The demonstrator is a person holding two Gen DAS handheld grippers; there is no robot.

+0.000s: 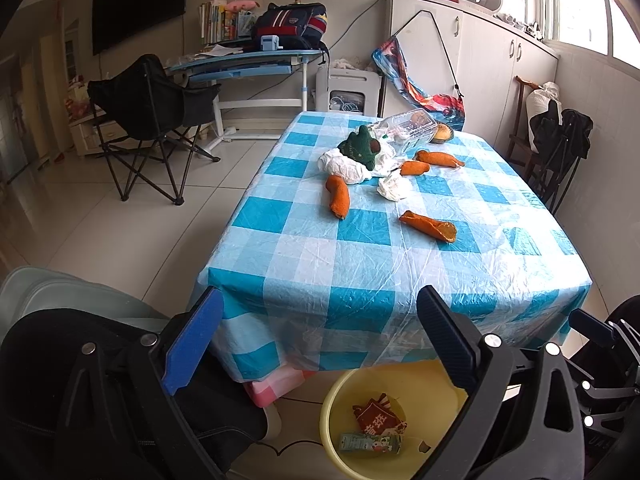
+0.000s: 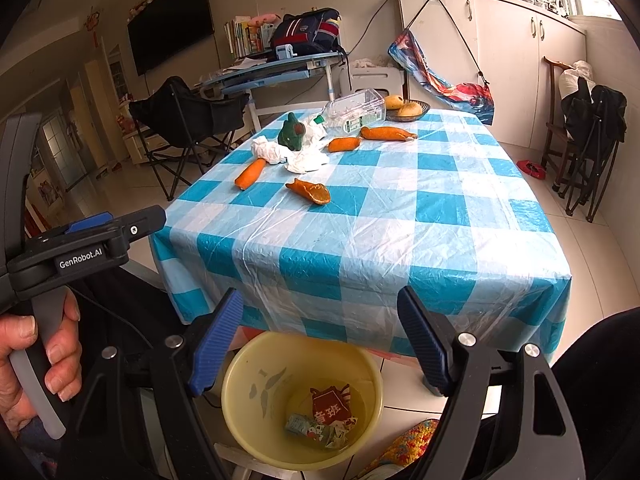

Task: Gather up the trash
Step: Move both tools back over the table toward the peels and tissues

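Note:
A yellow bin [image 2: 240, 364] [image 1: 332, 396] stands on the floor under the table's near edge, with a red packet [image 2: 330, 400] and a small carton [image 2: 304, 426] inside. On the checked tablecloth [image 2: 400, 232] lie orange peels [image 2: 310, 192] [image 1: 430, 226], crumpled white tissues [image 2: 306, 162] [image 1: 394, 186], a green toy [image 2: 294, 132] and a clear plastic box [image 2: 356, 112]. My right gripper [image 2: 320, 324] hangs open above the bin, nothing between its fingers. My left gripper [image 1: 320, 312] is open too, short of the table edge. A hand [image 2: 36, 360] holds the left gripper's handle in the right wrist view.
A bowl of fruit [image 2: 408, 111] sits at the table's far end. Folding chairs stand at the left [image 1: 148, 120] and right [image 2: 592, 132]. A desk with a backpack [image 1: 292, 24] and white cabinets [image 2: 500, 48] line the back of the room.

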